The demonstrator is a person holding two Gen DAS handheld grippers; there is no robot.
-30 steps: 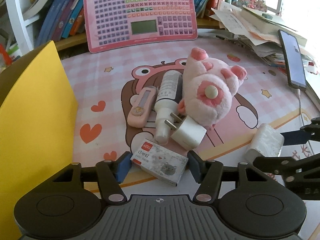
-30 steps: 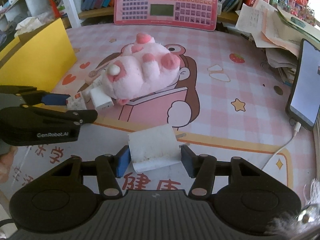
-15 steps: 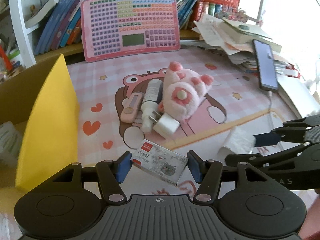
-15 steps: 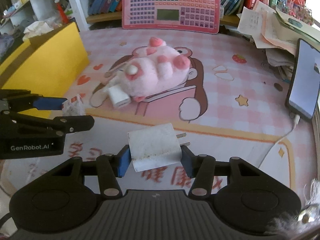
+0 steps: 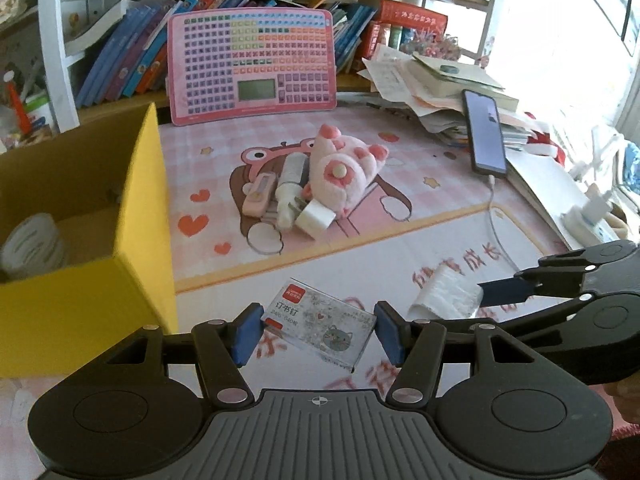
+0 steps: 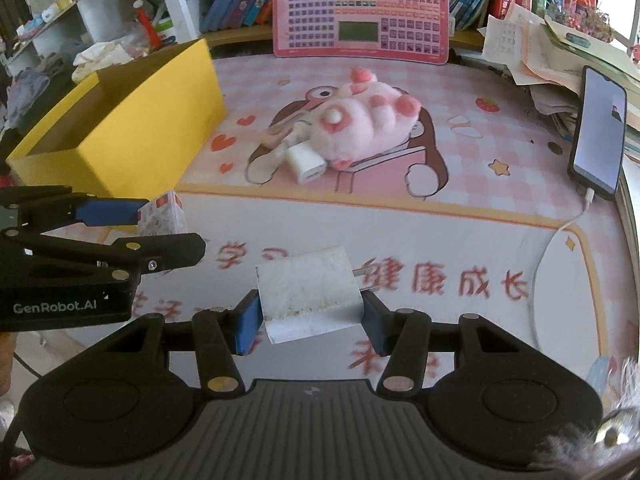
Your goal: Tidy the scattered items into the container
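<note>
My left gripper (image 5: 318, 330) is shut on a staple box (image 5: 320, 326) with a cat print, held above the mat. My right gripper (image 6: 310, 318) is shut on a white charger plug (image 6: 308, 294), also lifted; it shows in the left wrist view (image 5: 448, 294). The yellow box (image 5: 136, 240) stands at the left, with a white roll (image 5: 30, 246) inside; the right wrist view also shows the box (image 6: 132, 136). On the mat remain a pink plush pig (image 5: 346, 174), a second white plug (image 5: 316, 218), a white bottle (image 5: 290, 188) and a pink gadget (image 5: 260, 194).
A pink keyboard toy (image 5: 252, 64) leans on the bookshelf at the back. A phone (image 5: 484, 132) on its cable lies at the right, beside a stack of papers (image 5: 436, 92). The pink desk mat (image 5: 420, 236) covers the table.
Both grippers have lifted and pulled back from the pile, each carrying its item. The yellow box's inside has come into the left wrist view.
</note>
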